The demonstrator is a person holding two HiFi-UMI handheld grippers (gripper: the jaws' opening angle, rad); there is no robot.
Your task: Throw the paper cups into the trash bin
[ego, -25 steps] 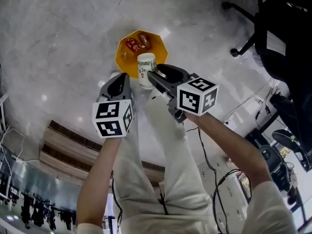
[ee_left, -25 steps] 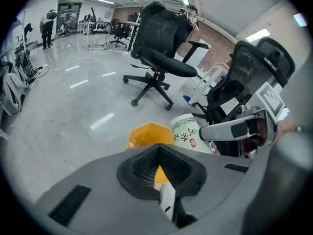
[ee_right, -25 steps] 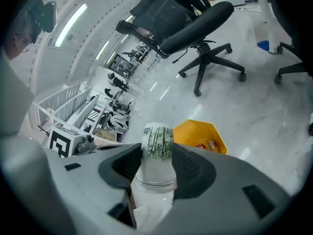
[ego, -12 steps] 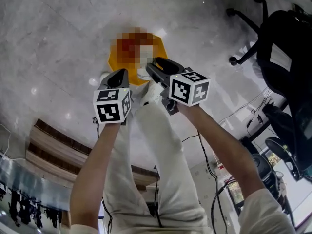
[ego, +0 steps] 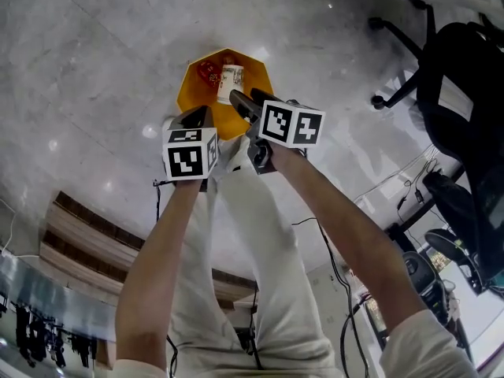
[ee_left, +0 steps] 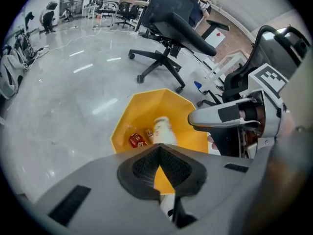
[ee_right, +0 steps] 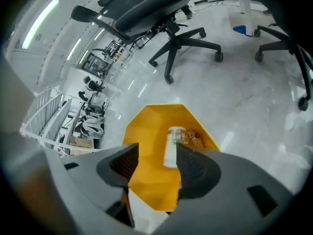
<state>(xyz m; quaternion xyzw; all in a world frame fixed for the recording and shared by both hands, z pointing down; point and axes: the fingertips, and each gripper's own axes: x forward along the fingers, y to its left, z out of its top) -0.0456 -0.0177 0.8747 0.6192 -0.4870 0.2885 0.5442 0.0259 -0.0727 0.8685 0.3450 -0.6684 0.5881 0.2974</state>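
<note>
Standing over a yellow trash bin (ego: 191, 93) on the pale marble floor (ego: 94, 61), the person holds both grippers out above its near rim; bare forearms and pale trousers (ego: 260, 282) fill the lower part of the head view.

The right gripper (ego: 240, 101) reaches over the bin's mouth; its fingers (ee_right: 122, 163) are wide and opening, with nothing pressed between them. Through the gap the paper cup (ee_right: 172, 148) shows beyond, clear of both pads and inside the bin's outline (ee_right: 146, 131). It lies lengthwise, white with a printed band; it is a little smeared, so it may be dropping or already resting on the bottom, and that is hard to tell.

From the head view the cup (ego: 229, 83) sits toward the far side of the bin, just past the right gripper's tips; a red packet (ego: 209, 71) lies beside it against the far wall.

The left gripper (ego: 197, 118) hangs just left of the right one, over the bin's near edge; its fingers (ee_left: 146, 163) are closed together at the tips and carry nothing. Past them the bin (ee_left: 129, 119), the cup (ee_left: 163, 130) and the red packet (ee_left: 138, 140) are in plain sight.

A black office chair (ego: 465, 77) stands well off to the right.
</note>
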